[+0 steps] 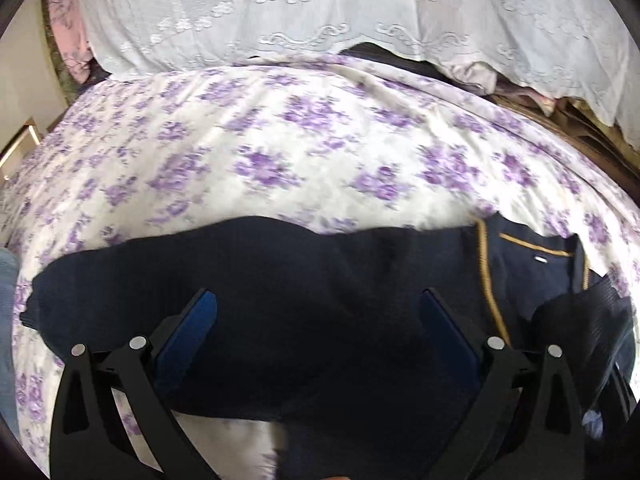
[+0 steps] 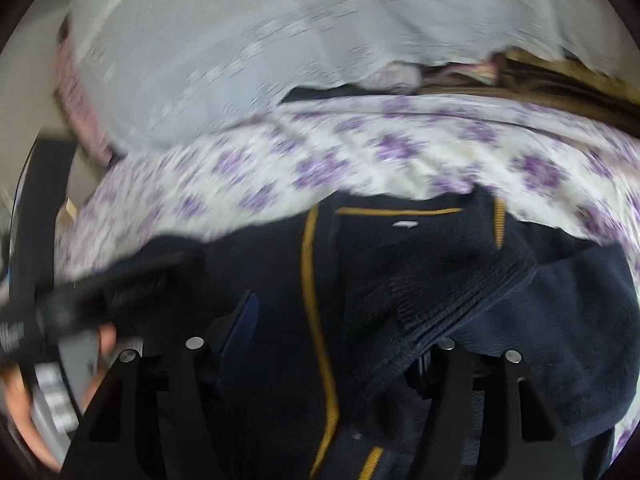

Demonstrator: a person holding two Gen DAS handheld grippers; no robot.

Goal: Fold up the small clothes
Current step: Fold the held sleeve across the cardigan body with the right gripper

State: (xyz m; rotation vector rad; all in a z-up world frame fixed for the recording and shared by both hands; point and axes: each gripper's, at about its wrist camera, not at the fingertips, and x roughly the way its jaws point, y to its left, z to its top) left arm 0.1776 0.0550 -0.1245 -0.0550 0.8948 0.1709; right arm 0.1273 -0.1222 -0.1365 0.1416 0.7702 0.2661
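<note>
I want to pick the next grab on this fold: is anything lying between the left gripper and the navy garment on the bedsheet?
Nothing visible. The left gripper hangs open directly over the navy garment, dark cloth filling the gap between its fingers. Only the floral bedsheet surrounds it.

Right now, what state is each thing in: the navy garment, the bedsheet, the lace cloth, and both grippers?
Navy garment: lying on the bed, partly folded, ribbed cuff laid over the gold-trimmed front.
Bedsheet: spread out, lightly wrinkled.
Lace cloth: draped over things behind the bed.
Left gripper: open above the garment.
Right gripper: open, garment between its fingers.
</note>
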